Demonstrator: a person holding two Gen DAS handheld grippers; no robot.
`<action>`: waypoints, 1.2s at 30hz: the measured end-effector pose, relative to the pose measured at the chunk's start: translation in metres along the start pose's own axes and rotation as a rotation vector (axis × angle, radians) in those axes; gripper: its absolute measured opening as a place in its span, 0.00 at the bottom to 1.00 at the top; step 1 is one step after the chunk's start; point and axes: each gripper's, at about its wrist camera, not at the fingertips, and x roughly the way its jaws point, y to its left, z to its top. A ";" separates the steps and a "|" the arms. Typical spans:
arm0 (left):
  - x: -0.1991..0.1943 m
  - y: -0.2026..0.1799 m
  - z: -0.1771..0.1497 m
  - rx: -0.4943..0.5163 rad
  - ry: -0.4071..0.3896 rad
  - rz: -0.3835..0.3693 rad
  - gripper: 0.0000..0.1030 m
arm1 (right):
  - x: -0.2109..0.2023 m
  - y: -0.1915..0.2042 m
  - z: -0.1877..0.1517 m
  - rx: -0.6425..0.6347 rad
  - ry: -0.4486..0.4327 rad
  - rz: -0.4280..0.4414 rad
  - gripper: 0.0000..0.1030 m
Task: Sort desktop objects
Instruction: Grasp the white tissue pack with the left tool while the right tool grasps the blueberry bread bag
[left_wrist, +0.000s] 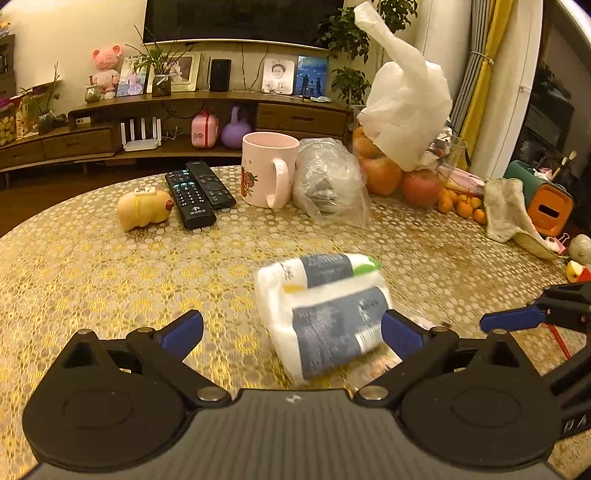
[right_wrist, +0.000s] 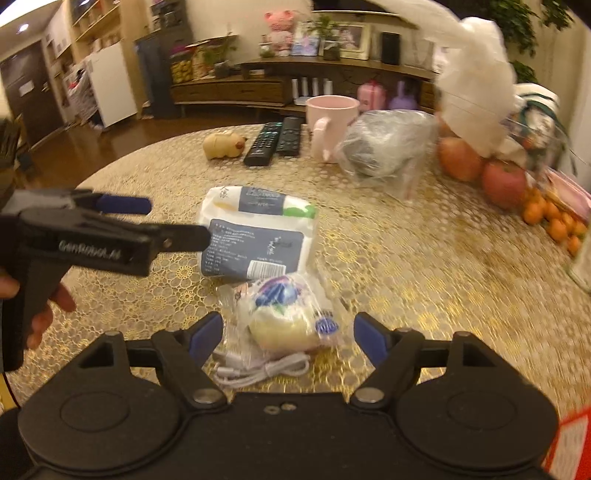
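Observation:
A white tissue pack with blue labels (left_wrist: 325, 314) lies on the gold-patterned table, partly between the fingers of my open left gripper (left_wrist: 291, 332). It shows in the right wrist view (right_wrist: 258, 232) too, beyond a clear bag holding a yellowish round item (right_wrist: 288, 317) and a white cable (right_wrist: 258, 369). My right gripper (right_wrist: 288, 338) is open, with the bag between its fingers. The left gripper (right_wrist: 110, 229) shows from the side at left there.
At the back stand two black remotes (left_wrist: 199, 192), a yellow pig toy (left_wrist: 144, 208), a pink mug (left_wrist: 267, 170), a clear bag with a dark item (left_wrist: 330, 181), apples (left_wrist: 399, 177), small oranges (left_wrist: 461, 206), a white bag (left_wrist: 406, 107) and a cloth (left_wrist: 509, 214).

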 end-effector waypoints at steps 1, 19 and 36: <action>0.003 0.001 0.001 0.002 -0.001 0.002 1.00 | 0.005 0.000 0.001 -0.016 0.004 0.007 0.76; 0.074 -0.003 0.012 -0.006 0.076 -0.044 1.00 | 0.053 0.019 0.002 -0.200 0.009 -0.012 0.83; 0.085 -0.004 0.006 -0.031 0.075 -0.100 0.66 | 0.061 0.023 -0.005 -0.285 0.002 -0.037 0.80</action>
